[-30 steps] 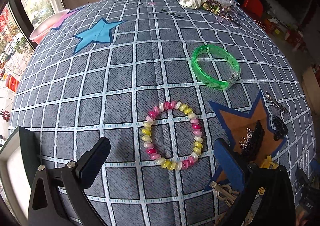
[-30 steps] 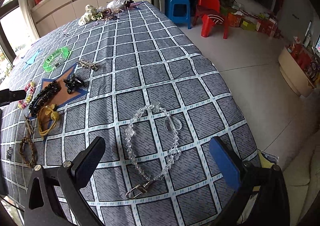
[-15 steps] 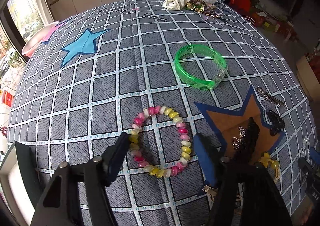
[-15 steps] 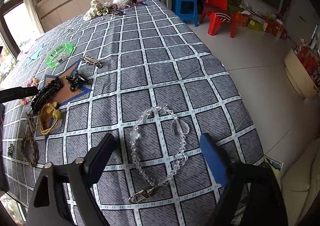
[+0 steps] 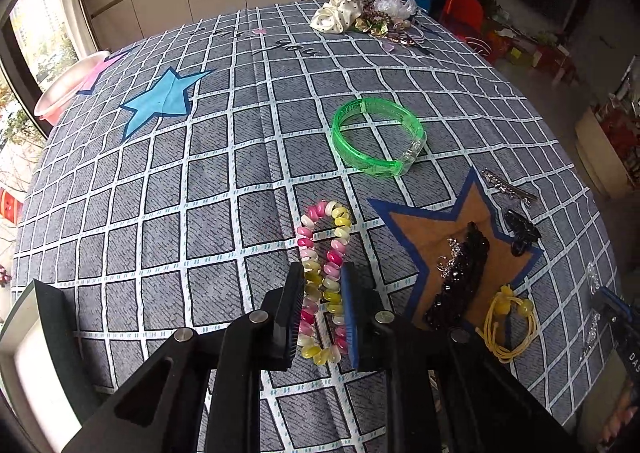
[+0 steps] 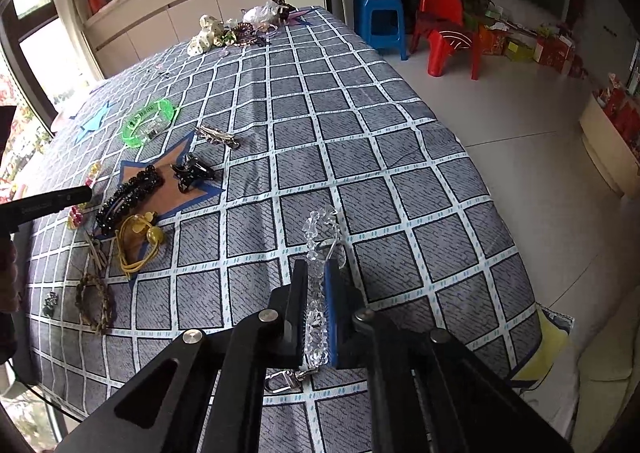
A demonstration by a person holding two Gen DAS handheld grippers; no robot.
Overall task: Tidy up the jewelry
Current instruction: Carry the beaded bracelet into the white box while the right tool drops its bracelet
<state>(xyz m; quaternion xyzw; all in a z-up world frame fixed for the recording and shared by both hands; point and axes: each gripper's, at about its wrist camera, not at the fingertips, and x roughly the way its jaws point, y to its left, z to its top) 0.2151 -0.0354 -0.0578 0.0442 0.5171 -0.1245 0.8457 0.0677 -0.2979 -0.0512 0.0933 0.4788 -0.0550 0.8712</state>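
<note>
The left gripper (image 5: 322, 317) has just squeezed the bead bracelet (image 5: 325, 273) flat, the right gripper (image 6: 316, 317) has just clamped the crystal chain (image 6: 320, 253), apparently lifted, and the green bangle (image 5: 378, 137) lies at one o'clock.

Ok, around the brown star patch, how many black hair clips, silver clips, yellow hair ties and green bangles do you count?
Black hair clips: 2 (beaded barrette, claw clip)
Silver clip: 1
Yellow hair tie: 1
Green bangle: 1
Total: 5

Blue stool (image 6: 380, 23) beside red chair (image 6: 444, 37) on floor; pink basin (image 5: 66, 91) at tablecloth edge.
</note>
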